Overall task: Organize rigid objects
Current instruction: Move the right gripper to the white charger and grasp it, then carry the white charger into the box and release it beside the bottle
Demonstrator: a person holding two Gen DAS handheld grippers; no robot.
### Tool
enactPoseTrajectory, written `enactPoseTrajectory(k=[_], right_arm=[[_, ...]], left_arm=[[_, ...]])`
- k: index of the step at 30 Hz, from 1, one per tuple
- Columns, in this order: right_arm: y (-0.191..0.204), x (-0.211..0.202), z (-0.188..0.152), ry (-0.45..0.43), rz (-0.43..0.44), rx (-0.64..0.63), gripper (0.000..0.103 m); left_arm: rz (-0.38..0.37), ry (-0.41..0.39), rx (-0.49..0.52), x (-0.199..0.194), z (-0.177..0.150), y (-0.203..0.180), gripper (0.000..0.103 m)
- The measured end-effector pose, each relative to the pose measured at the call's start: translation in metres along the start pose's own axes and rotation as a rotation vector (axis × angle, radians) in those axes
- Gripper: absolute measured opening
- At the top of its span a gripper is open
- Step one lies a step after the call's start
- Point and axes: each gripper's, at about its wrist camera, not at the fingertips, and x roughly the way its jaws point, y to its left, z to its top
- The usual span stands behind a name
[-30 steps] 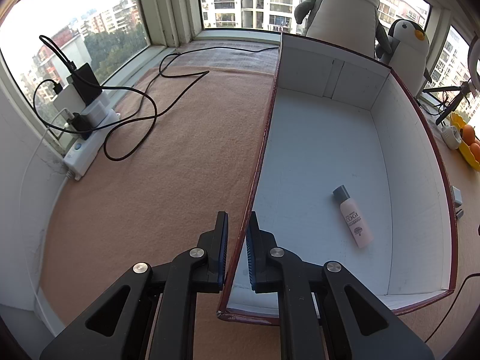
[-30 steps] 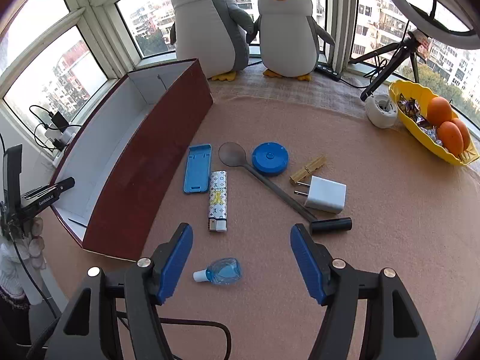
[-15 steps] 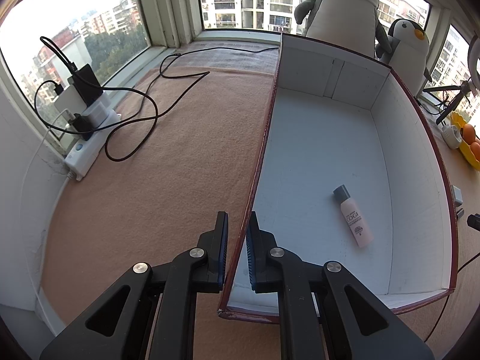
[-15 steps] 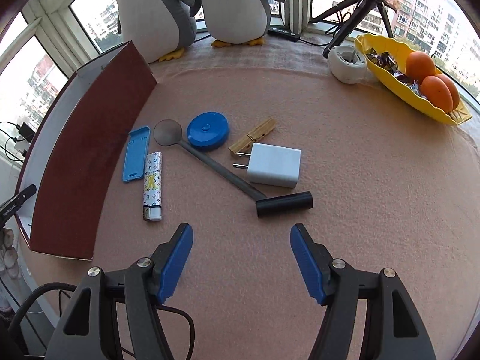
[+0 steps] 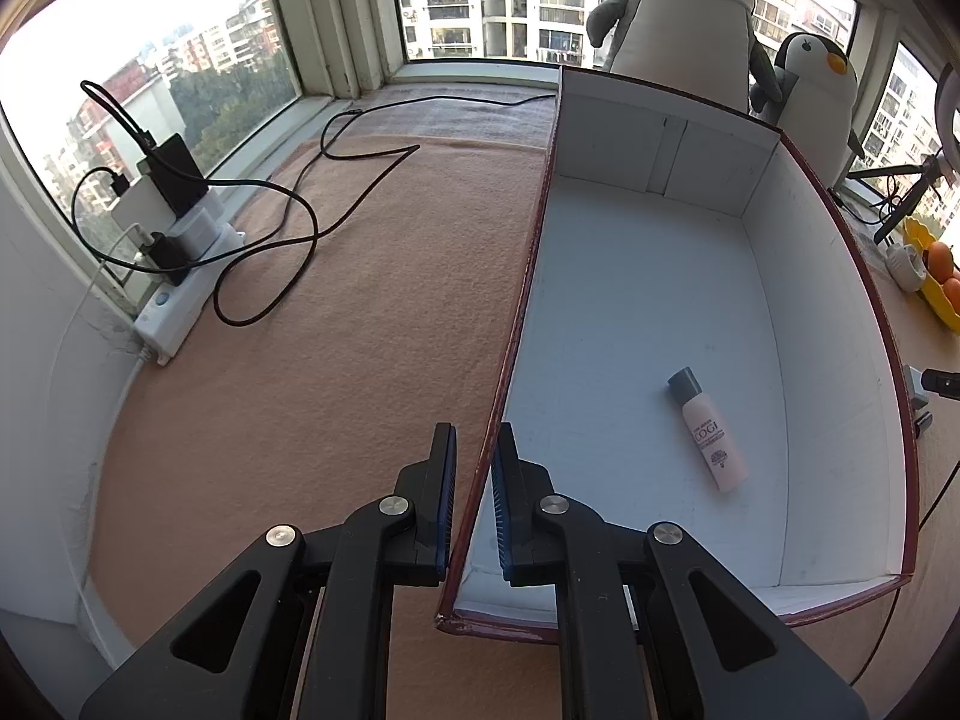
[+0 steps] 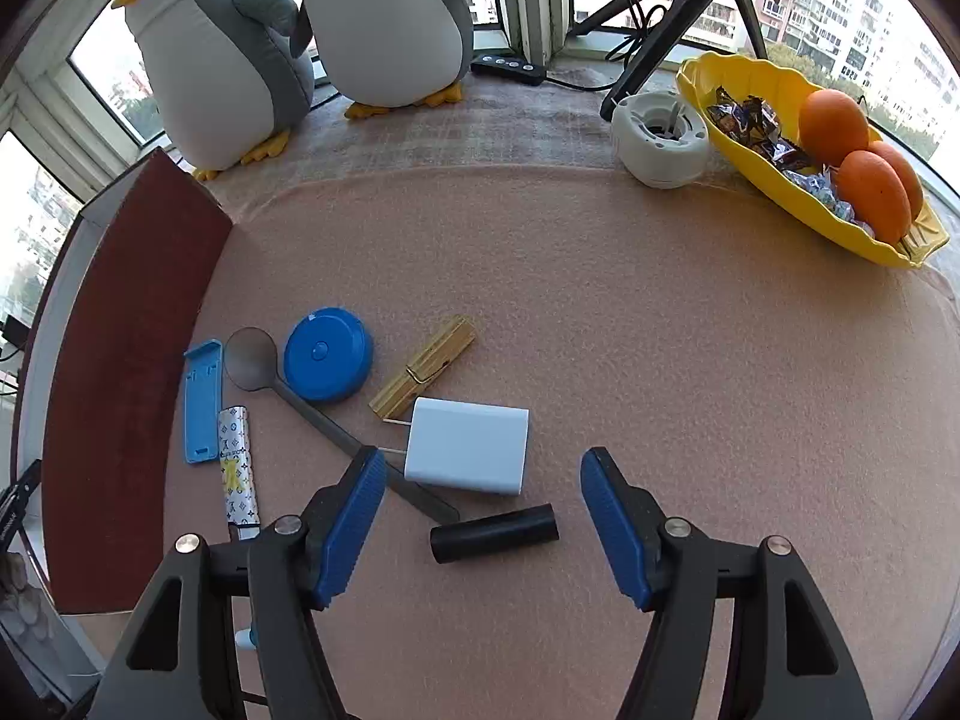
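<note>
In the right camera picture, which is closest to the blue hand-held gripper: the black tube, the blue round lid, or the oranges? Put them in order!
From the right hand-held gripper:
1. Black tube, lying right between its fingers.
2. Blue round lid, farther up on the left.
3. Oranges, far off in the yellow dish at upper right.

Your loose items lay clustered beside the box (image 6: 126, 396).
A white charger (image 6: 468, 447) lay flat, touching the spoon (image 6: 288, 387); a black cylinder (image 6: 493, 533) rested just beside; one pink bottle (image 5: 708, 429) lay inside.

Dropper bottle (image 6: 246, 638) mostly behind gripper
</note>
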Motion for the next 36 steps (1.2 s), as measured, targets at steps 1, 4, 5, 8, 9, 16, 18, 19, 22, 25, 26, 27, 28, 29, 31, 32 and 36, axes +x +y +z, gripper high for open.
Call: enactPoseTrajectory(k=[1, 4, 5, 8, 9, 16, 18, 19, 22, 25, 26, 27, 28, 29, 31, 32, 36], right_arm=[[0.001, 0.003, 0.002, 0.008, -0.012, -0.001, 0.064], [0.004, 0.012, 0.007, 0.029, -0.018, -0.008, 0.064], [0.006, 0.014, 0.009, 0.035, -0.019, -0.010, 0.064], [0.008, 0.021, 0.011, 0.052, -0.043, -0.021, 0.064], [0.009, 0.023, 0.012, 0.058, -0.049, -0.028, 0.063], [0.011, 0.027, 0.015, 0.063, -0.040, -0.022, 0.043], [0.011, 0.026, 0.014, 0.061, -0.046, -0.028, 0.043], [0.012, 0.025, 0.014, 0.057, -0.050, -0.035, 0.043], [0.015, 0.023, 0.012, 0.046, -0.065, -0.047, 0.042], [0.016, 0.018, 0.008, 0.031, -0.073, -0.051, 0.042], [0.017, 0.015, 0.007, 0.023, -0.075, -0.052, 0.042], [0.018, 0.012, 0.006, 0.014, -0.077, -0.054, 0.042], [0.019, 0.007, 0.004, 0.002, -0.080, -0.056, 0.042], [0.020, 0.002, 0.003, -0.011, -0.081, -0.058, 0.042], [0.024, -0.011, 0.001, -0.038, -0.071, -0.061, 0.042], [0.027, -0.017, 0.000, -0.051, -0.064, -0.065, 0.042], [0.047, -0.045, -0.005, -0.117, -0.036, -0.103, 0.042]], left_arm=[[0.001, 0.000, 0.001, 0.000, 0.000, 0.000, 0.010], [0.003, 0.002, 0.003, 0.000, 0.000, -0.001, 0.010], [0.003, 0.002, 0.003, 0.000, 0.000, -0.001, 0.010], [0.005, 0.001, 0.004, 0.000, 0.000, -0.001, 0.010], [0.006, 0.000, 0.005, 0.000, 0.001, -0.001, 0.010], [0.004, -0.002, 0.007, 0.000, 0.002, -0.001, 0.010], [0.002, -0.001, 0.008, 0.000, 0.002, -0.001, 0.010], [0.002, -0.001, 0.009, 0.000, 0.002, -0.001, 0.010], [0.002, 0.000, 0.011, 0.000, 0.002, -0.002, 0.010], [0.002, 0.000, 0.012, 0.000, 0.002, -0.002, 0.010], [0.001, 0.001, 0.011, 0.000, 0.002, -0.002, 0.010], [0.001, 0.001, 0.011, 0.000, 0.002, -0.002, 0.010], [0.001, 0.001, 0.011, 0.000, 0.002, -0.002, 0.010], [0.001, 0.001, 0.011, 0.000, 0.003, -0.002, 0.010], [0.001, 0.001, 0.011, 0.000, 0.003, -0.002, 0.010], [0.001, 0.001, 0.010, 0.001, 0.003, -0.002, 0.010], [0.001, 0.001, 0.011, 0.000, 0.003, -0.002, 0.010]])
